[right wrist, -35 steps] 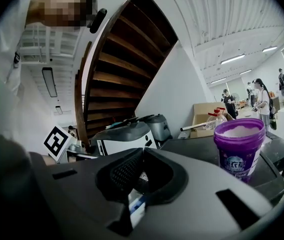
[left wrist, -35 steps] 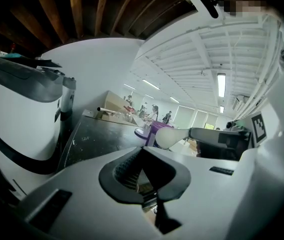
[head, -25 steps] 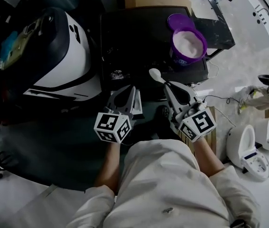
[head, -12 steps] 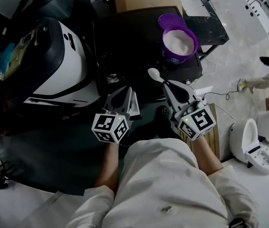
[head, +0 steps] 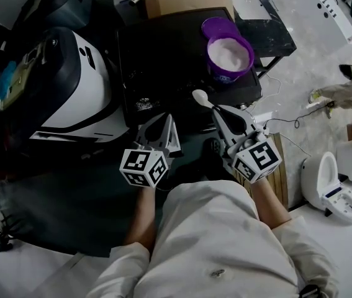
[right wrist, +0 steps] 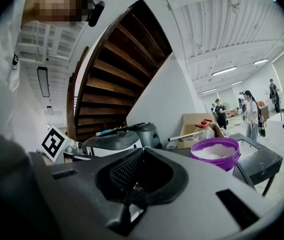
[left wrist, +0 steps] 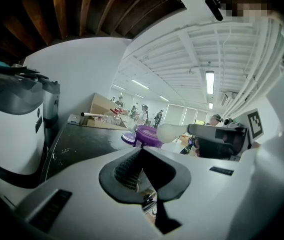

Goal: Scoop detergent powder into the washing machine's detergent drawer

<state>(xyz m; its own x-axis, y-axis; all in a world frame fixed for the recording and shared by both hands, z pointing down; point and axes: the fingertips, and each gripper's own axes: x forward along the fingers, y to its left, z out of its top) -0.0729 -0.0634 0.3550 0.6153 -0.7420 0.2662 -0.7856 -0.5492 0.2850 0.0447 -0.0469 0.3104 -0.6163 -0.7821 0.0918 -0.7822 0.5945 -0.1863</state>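
A purple tub (head: 228, 56) full of white detergent powder stands on the black table (head: 163, 54); the right gripper view also shows the tub (right wrist: 215, 153). My right gripper (head: 218, 109) is shut on the handle of a white spoon (head: 200, 97), whose empty bowl points toward the tub from a short way before it. From the left gripper view, the spoon (left wrist: 172, 132) sticks out of the right gripper (left wrist: 202, 133). My left gripper (head: 163, 118) is shut and empty, beside the right one. The white and dark washing machine (head: 70, 85) stands at left; I cannot make out its drawer.
A cardboard box (head: 188, 2) sits behind the table, with a dark stand (head: 269, 23) to the tub's right. White fixtures (head: 324, 185) and cables lie on the floor at right. People stand far off in the hall (right wrist: 249, 111).
Both grippers keep their pose and grip. The table and tub have slid slightly left and up in the head view.
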